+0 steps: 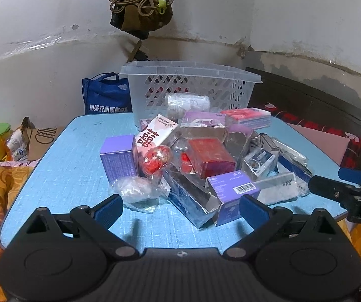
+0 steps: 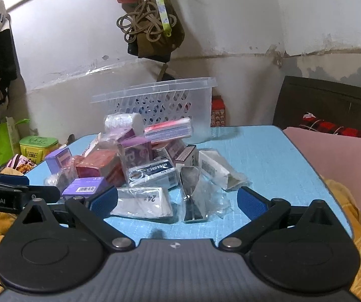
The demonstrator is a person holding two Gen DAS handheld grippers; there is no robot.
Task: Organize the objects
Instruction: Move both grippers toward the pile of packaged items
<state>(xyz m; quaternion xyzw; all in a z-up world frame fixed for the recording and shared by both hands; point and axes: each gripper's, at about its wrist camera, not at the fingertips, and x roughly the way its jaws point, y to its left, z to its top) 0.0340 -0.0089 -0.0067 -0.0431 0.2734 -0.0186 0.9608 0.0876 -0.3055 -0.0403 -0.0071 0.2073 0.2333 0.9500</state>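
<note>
- The left gripper (image 1: pixel 181 207) hovers low over the near edge of a blue table (image 1: pixel 79 166), its jaws spread wide with nothing between them.
- A heap of small boxes and plastic-wrapped packets covers the middle of the table.
- A purple box (image 1: pixel 118 157) stands upright at the heap's left; a red box (image 1: pixel 211 157) lies in the middle.
- A barcoded purple box (image 1: pixel 233 191) lies near the right fingertip.
- A clear basket (image 1: pixel 190 88) stands behind the heap.
- The right gripper (image 1: pixel 331 183) pokes in at the right edge; its jaw state is unclear.
</note>
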